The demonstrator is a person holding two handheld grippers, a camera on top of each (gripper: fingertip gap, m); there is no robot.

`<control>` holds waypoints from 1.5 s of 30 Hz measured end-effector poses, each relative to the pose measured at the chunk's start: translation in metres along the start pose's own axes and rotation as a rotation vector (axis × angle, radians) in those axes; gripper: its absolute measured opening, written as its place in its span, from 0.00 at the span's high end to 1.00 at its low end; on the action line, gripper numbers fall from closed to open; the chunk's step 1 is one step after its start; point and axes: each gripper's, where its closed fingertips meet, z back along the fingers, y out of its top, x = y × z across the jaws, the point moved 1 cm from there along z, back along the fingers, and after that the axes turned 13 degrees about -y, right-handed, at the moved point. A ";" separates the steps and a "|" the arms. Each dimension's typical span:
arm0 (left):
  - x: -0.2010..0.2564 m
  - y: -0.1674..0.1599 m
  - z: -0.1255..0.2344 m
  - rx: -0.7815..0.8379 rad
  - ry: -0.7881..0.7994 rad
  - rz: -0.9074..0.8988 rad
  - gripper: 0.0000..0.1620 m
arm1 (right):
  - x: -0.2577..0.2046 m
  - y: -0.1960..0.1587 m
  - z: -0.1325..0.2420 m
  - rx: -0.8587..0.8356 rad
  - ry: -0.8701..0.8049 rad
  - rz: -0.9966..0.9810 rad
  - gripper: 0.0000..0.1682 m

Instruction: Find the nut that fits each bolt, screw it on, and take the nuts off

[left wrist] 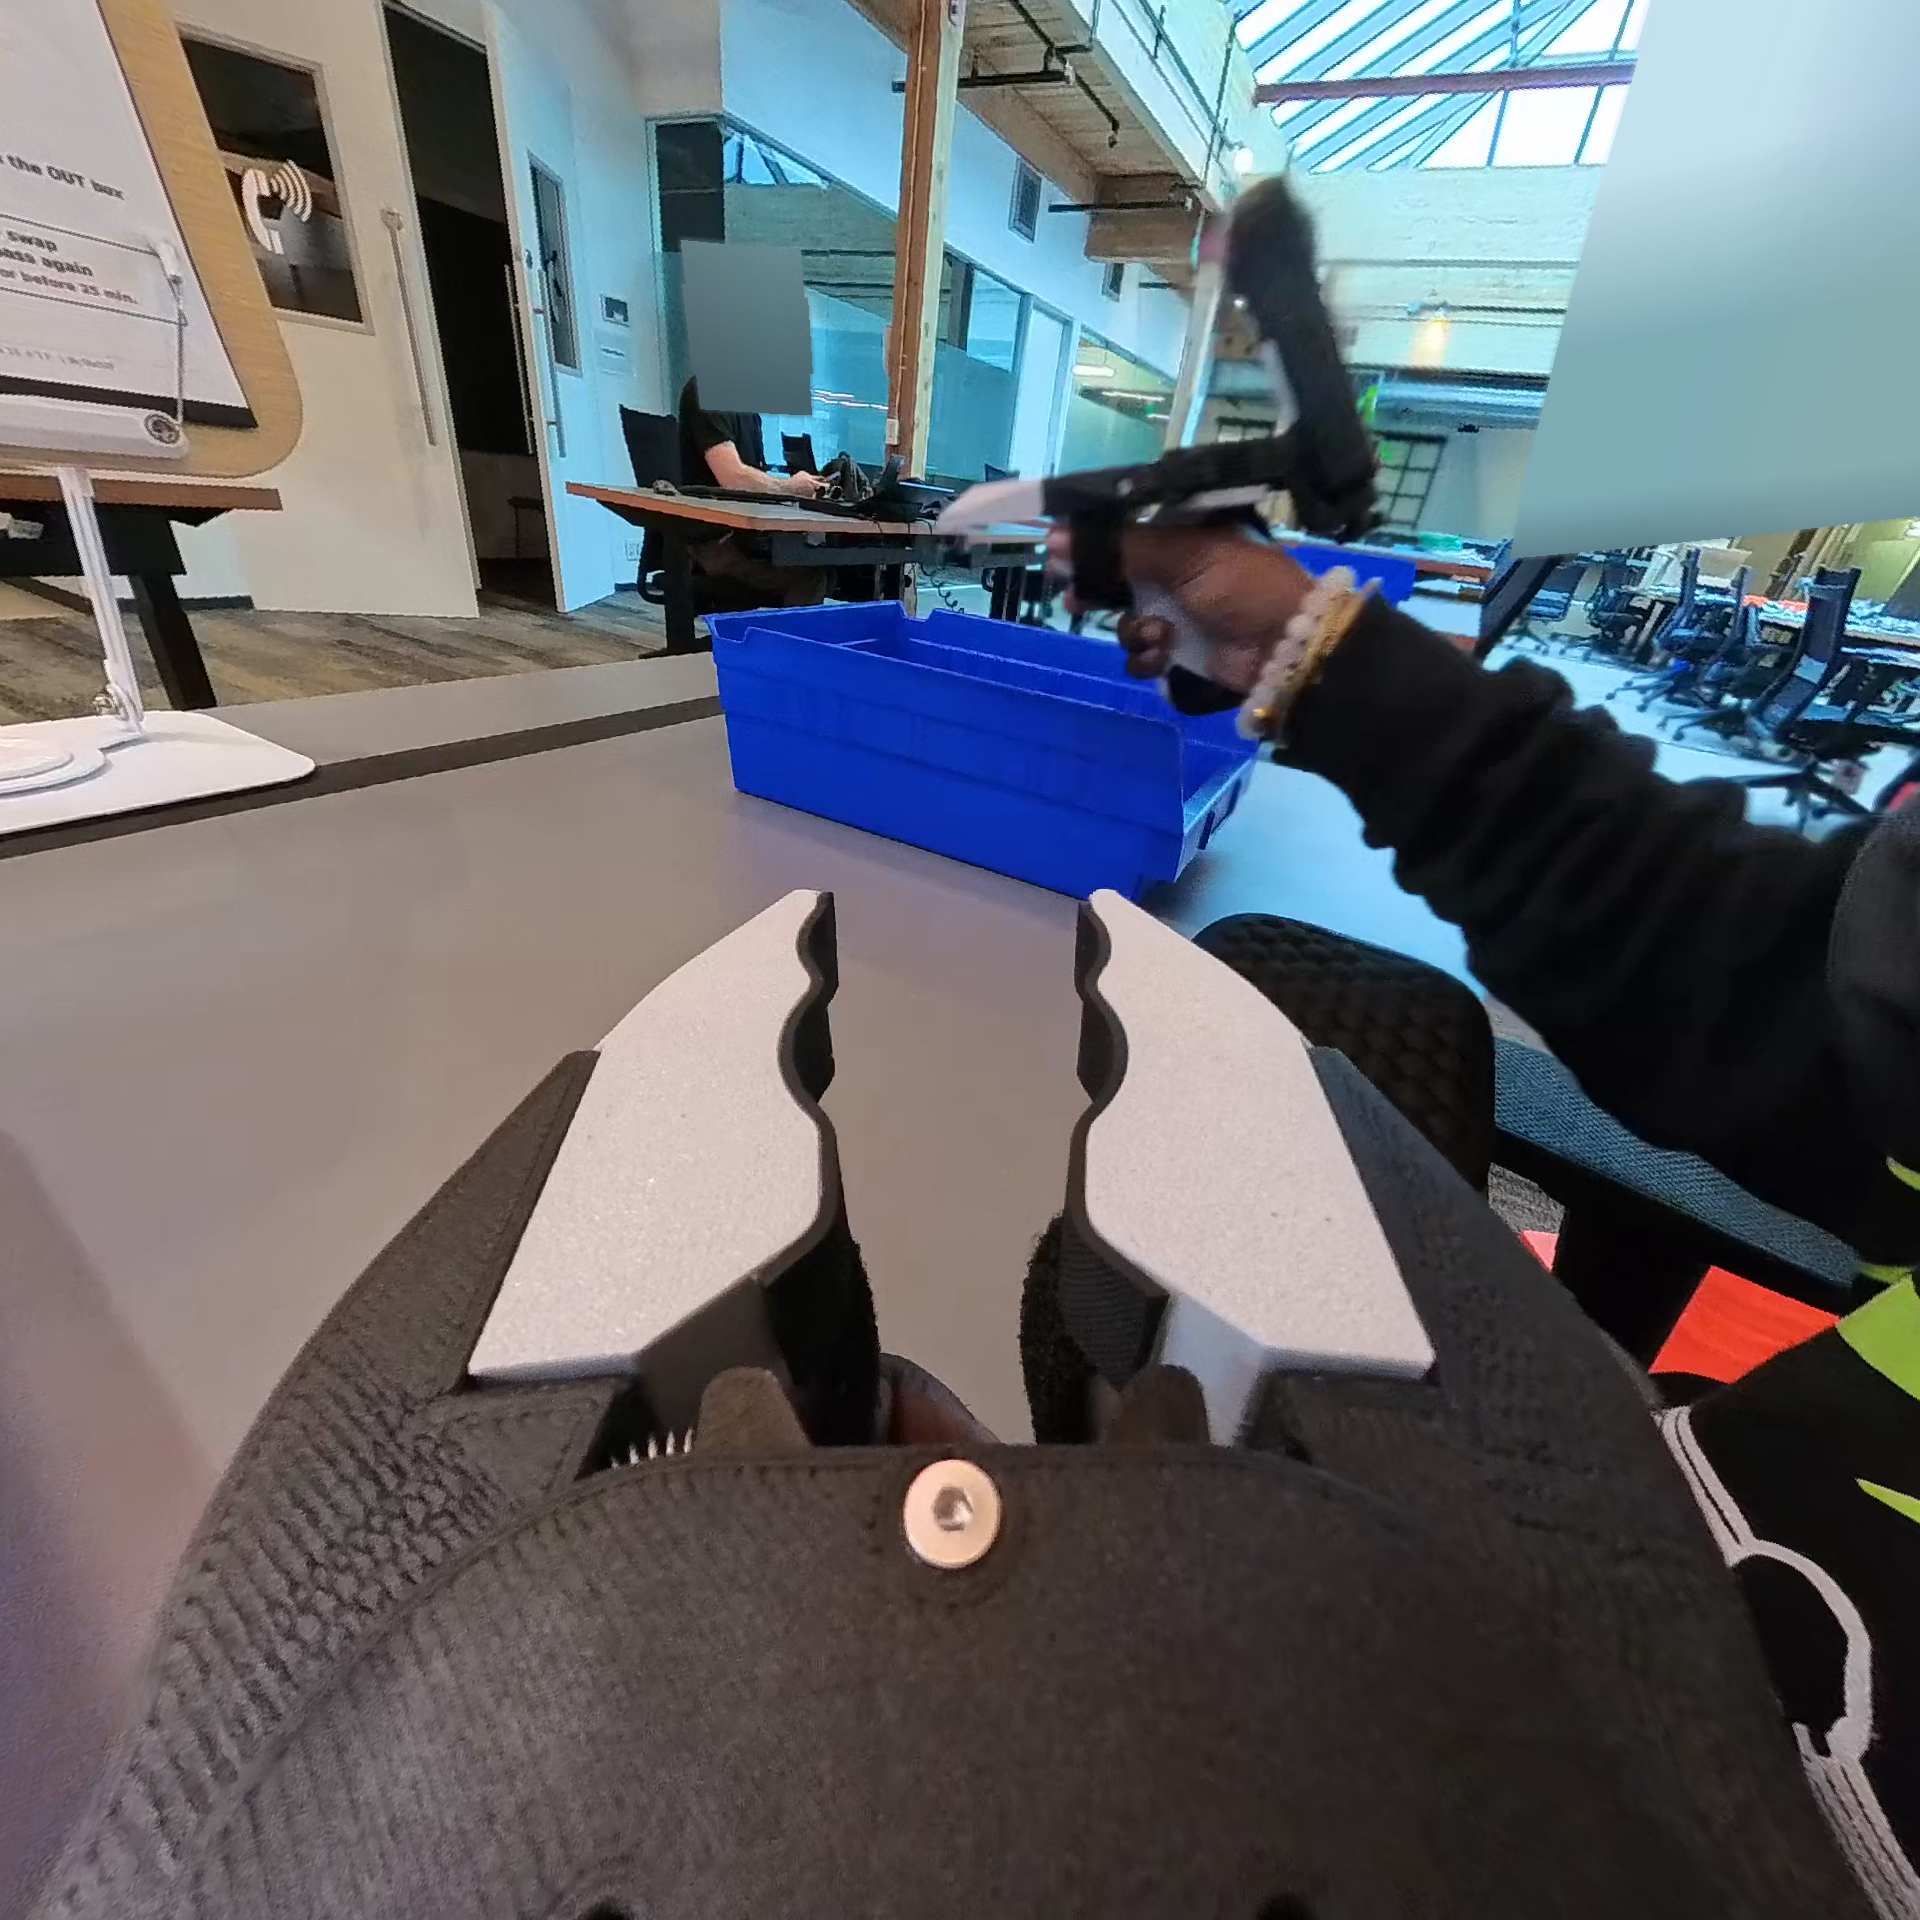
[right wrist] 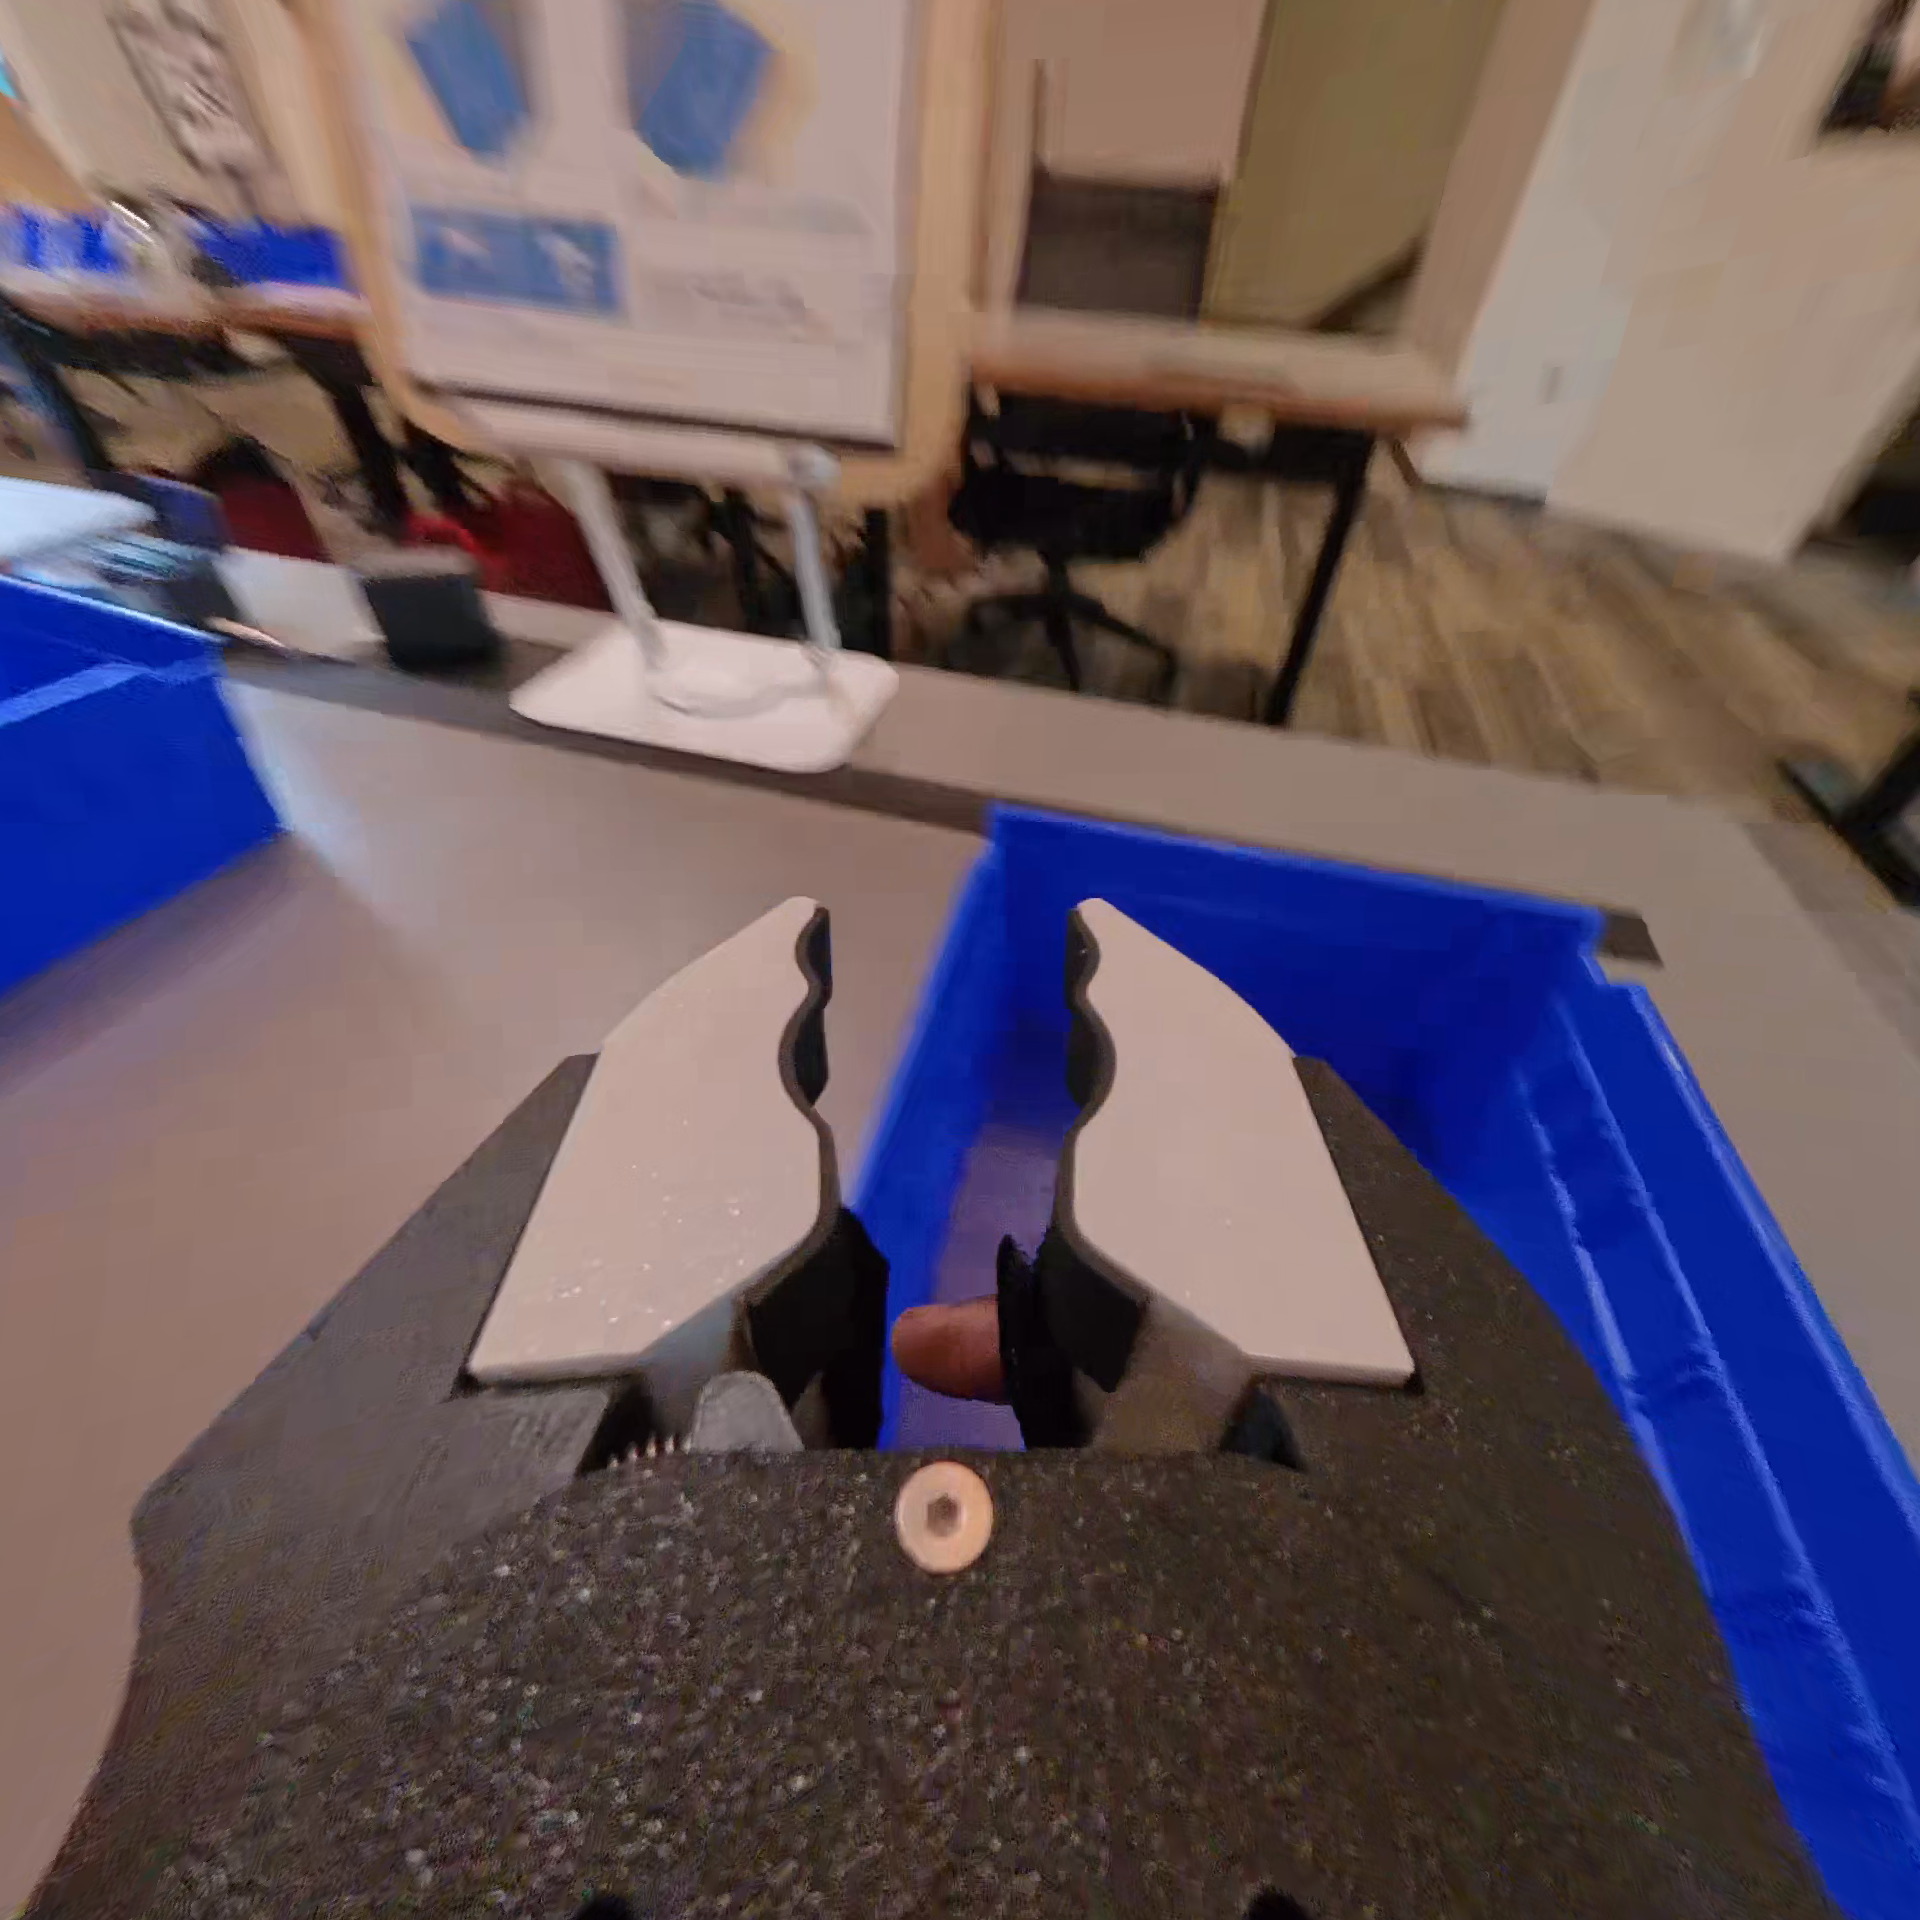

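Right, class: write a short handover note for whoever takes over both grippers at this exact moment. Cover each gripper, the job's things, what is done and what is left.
Left gripper: open, empty, held low over the bare grey table.
Right gripper: open, empty, raised above the near blue bin; the view is motion-blurred.
Things: no bolts or nuts show in either view. The part of the near bin's floor that shows looks bare. A second blue bin stands farther along the table, its contents hidden.
Done: nothing that can be seen.
Left: find the bolts and nuts, match them, screw on, take off.
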 end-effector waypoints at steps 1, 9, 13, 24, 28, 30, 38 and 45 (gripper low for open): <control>0.000 0.000 0.000 0.000 0.001 -0.002 0.73 | -0.016 0.009 0.016 0.054 0.036 0.003 0.73; -0.001 0.008 0.006 0.055 -0.002 0.026 0.73 | -0.132 -0.027 0.106 0.251 0.363 -0.001 0.72; 0.001 0.029 0.021 0.022 -0.005 -0.012 0.73 | -0.152 -0.059 0.110 0.223 0.450 -0.080 0.72; -0.124 0.067 0.150 -0.643 0.314 0.079 0.73 | -0.153 -0.061 0.110 0.229 0.483 -0.112 0.75; -0.172 0.033 0.151 -0.900 0.304 0.202 0.75 | -0.151 -0.062 0.108 0.209 0.495 -0.155 0.75; -0.200 0.016 0.149 -0.976 0.322 0.260 0.77 | -0.149 -0.061 0.108 0.211 0.499 -0.173 0.76; -0.255 -0.032 0.157 -1.134 0.347 0.413 0.83 | -0.146 -0.061 0.107 0.208 0.503 -0.206 0.76; -0.264 -0.052 0.159 -1.188 0.316 0.420 0.89 | -0.145 -0.061 0.106 0.206 0.499 -0.211 0.77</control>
